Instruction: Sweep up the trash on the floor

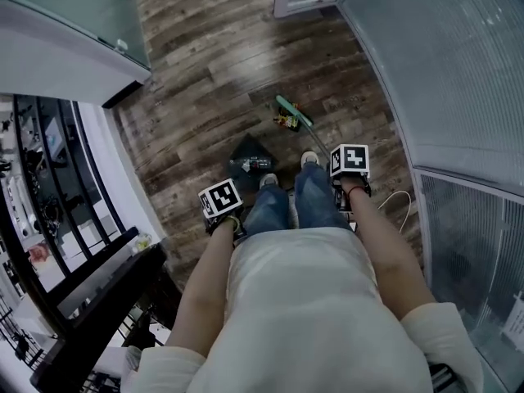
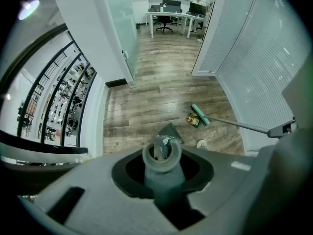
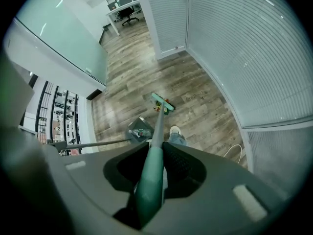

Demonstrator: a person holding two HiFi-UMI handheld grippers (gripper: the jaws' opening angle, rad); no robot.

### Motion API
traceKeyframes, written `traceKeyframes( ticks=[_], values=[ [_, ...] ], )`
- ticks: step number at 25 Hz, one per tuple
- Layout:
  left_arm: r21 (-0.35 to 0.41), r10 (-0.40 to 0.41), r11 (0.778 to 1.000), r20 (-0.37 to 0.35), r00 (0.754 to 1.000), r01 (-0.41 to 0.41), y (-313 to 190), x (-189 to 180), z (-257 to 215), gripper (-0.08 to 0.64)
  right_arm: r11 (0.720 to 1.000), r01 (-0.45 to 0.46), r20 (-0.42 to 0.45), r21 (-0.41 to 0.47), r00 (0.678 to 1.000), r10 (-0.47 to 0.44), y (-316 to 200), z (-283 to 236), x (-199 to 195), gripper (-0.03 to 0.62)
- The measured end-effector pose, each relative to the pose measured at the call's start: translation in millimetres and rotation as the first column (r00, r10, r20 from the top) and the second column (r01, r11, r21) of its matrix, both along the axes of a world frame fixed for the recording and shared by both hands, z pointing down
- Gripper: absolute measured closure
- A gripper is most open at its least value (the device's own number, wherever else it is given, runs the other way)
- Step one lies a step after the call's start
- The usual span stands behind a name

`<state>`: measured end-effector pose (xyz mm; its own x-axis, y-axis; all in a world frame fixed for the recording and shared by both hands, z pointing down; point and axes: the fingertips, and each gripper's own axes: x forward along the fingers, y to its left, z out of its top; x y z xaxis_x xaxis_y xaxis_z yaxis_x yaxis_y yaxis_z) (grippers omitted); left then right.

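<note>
My right gripper [image 3: 155, 156] is shut on the green handle of a broom [image 3: 159, 119]. The green broom head [image 1: 293, 111] rests on the wood floor, touching a small pile of colourful trash [image 1: 286, 122]. My left gripper [image 2: 162, 156] is shut on the grey handle of the dustpan [image 2: 161, 173]. The dark dustpan [image 1: 250, 157] sits on the floor in front of the person's shoes with a bottle lying in it, a short way from the trash. In the head view the left gripper [image 1: 221, 203] and right gripper [image 1: 350, 167] are held at hip height.
A ribbed glass wall [image 1: 458, 72] curves along the right, with a white cable [image 1: 398, 202] on the floor at its foot. On the left is a white wall edge and a black railing [image 1: 90, 260]. Open wood floor [image 1: 221, 64] lies ahead, towards desks [image 2: 168, 16].
</note>
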<state>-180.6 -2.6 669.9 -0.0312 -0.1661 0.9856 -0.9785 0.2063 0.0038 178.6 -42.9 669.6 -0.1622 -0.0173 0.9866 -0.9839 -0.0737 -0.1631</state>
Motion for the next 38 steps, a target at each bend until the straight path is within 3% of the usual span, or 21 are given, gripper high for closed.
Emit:
traceKeyframes(
  ticks=[12,18,24,38],
  values=[
    [-0.001,0.015,1.0,0.051,0.999,-0.015,-1,2,-4,0.468,0.996,0.07,-0.009,-0.06,0.997,-0.07,-16,20,19,0.497],
    [-0.01,0.005,1.0,0.027,1.0,-0.005,-2,9,0,0.466,0.992,0.103,-0.006,-0.077,0.995,-0.104,-11,23,18,0.497],
    [-0.013,0.015,1.0,0.06,0.998,-0.014,-3,5,-4,0.468,0.992,0.051,0.043,-0.112,0.998,-0.046,5,25,4,0.497],
    [-0.014,0.008,1.0,0.034,0.999,-0.008,-2,9,1,0.468,0.985,0.0,0.119,-0.17,0.993,0.021,21,26,-30,0.497]
  ],
)
